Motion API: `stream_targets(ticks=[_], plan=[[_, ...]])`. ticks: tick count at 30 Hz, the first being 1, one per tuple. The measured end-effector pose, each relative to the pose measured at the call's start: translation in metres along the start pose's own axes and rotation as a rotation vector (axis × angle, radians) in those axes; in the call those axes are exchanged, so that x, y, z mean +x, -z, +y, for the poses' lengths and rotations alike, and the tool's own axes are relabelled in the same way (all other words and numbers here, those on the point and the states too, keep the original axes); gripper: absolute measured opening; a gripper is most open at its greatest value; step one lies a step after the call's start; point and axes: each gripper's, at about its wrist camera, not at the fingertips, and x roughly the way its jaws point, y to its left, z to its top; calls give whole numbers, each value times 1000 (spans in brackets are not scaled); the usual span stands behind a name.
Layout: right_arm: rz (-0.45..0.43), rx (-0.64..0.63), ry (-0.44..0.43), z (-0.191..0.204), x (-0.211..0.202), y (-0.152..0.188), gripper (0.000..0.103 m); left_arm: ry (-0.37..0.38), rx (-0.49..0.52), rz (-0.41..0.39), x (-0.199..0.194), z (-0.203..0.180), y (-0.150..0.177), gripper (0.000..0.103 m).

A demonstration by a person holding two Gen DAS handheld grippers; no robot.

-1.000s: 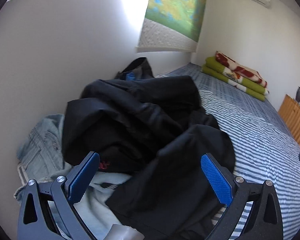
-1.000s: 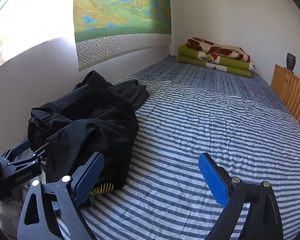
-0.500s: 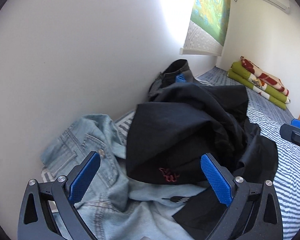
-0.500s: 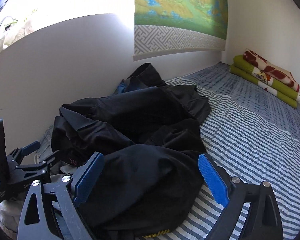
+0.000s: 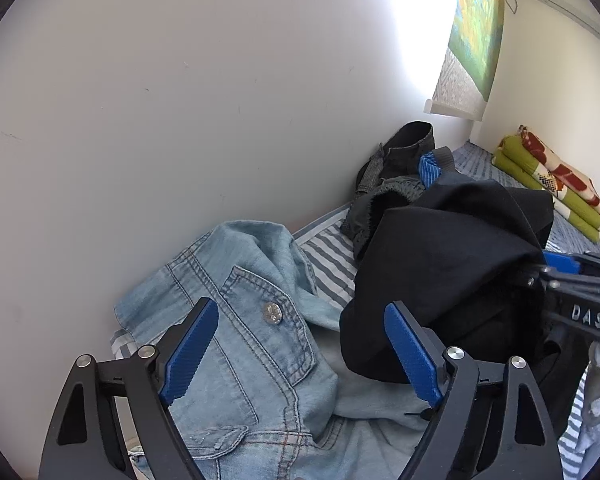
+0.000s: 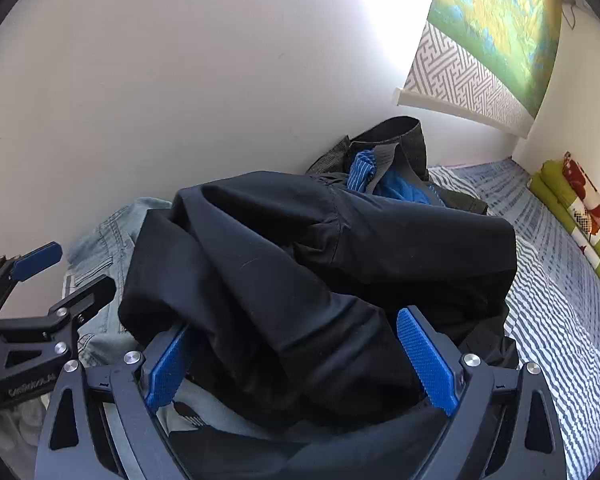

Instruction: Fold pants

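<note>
A crumpled pair of light blue jeans [image 5: 252,320] lies against the wall on the striped bed sheet [image 5: 332,256]. My left gripper [image 5: 300,308] hangs open just above them, its fingers either side of the pocket with the metal button. Black pants [image 6: 320,264] are heaped to the right and partly cover the jeans [image 6: 100,240]. My right gripper [image 6: 294,322] is open and low over the heap, with a thick fold of the black pants between its fingers. In the left wrist view the black pants [image 5: 440,272] hide most of the right gripper [image 5: 580,296]. The left gripper [image 6: 40,280] shows at the left edge of the right wrist view.
A white wall [image 5: 180,120] runs close along the left. A dark grey garment with blue striped cloth [image 6: 380,168] lies behind the pile. Folded green and red blankets [image 6: 580,216] sit at the far end. A scroll picture [image 6: 492,32] hangs on the wall.
Both grippers swung left toward the wall and closed in on the pile. The left went from over the black pants to over the jeans; the right came from the bare sheet onto the black pants.
</note>
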Motion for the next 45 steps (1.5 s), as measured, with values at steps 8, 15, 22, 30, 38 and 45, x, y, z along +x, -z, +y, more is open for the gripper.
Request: stream_targets(ticks=[8, 15, 22, 30, 38, 45], plan=[[-45, 182, 56, -45, -48, -4, 6, 29, 51, -46, -12, -24, 5, 75], [-156, 257, 236, -108, -138, 20, 4, 115, 68, -76, -32, -60, 11, 74], [-263, 401, 361, -188, -238, 39, 3, 186, 174, -82, -48, -120, 29, 74], [-356, 442, 570, -244, -346, 74, 3, 310, 249, -48, -62, -184, 44, 74], [-193, 622, 745, -306, -382, 208, 3, 527, 438, 100, -83, -270, 107, 82], [-29, 784, 813, -330, -381, 346, 4, 518, 661, 174, -90, -334, 179, 97]])
